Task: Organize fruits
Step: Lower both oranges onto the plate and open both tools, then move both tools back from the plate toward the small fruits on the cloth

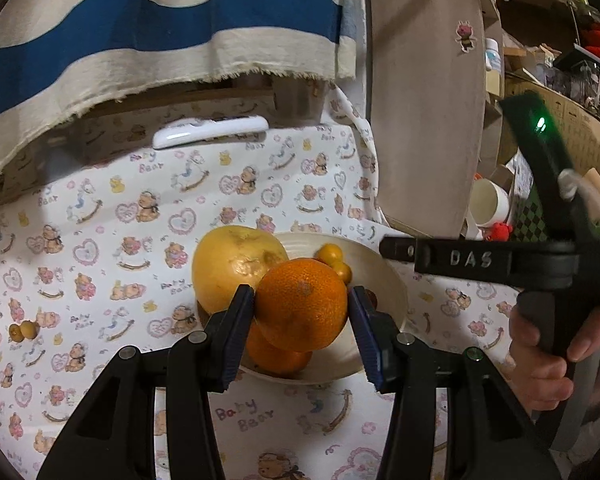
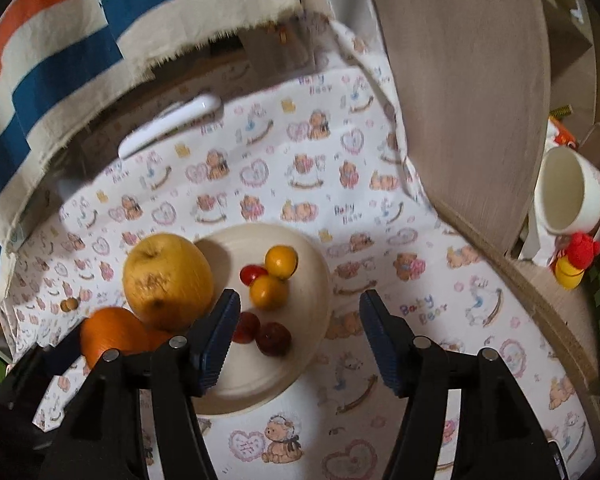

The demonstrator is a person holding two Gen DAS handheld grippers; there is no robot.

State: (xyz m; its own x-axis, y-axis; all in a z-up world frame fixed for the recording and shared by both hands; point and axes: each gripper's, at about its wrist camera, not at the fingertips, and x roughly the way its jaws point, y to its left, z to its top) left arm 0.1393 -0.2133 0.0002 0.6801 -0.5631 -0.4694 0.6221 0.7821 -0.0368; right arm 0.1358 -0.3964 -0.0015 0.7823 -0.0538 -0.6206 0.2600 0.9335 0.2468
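Observation:
My left gripper [image 1: 301,312] is shut on an orange [image 1: 302,304] and holds it just above the cream plate [image 1: 384,280]. A second orange [image 1: 276,354] lies under it on the plate, beside a big yellow pear [image 1: 236,268] and two small kumquats [image 1: 334,260]. In the right wrist view the plate [image 2: 300,248] holds the pear [image 2: 168,280], two kumquats [image 2: 274,276], a cherry tomato [image 2: 251,274] and two dark red fruits [image 2: 274,338]; the held orange [image 2: 112,334] shows at the left. My right gripper [image 2: 298,336] is open and empty above the plate's right edge.
A small fruit [image 1: 22,330] lies loose on the bear-print cloth at the left. A white remote-like object [image 1: 210,132] lies at the back. A wooden board [image 2: 460,92] leans at the right, with a white cup [image 2: 568,192] and a red-and-yellow toy [image 2: 576,260] beyond it.

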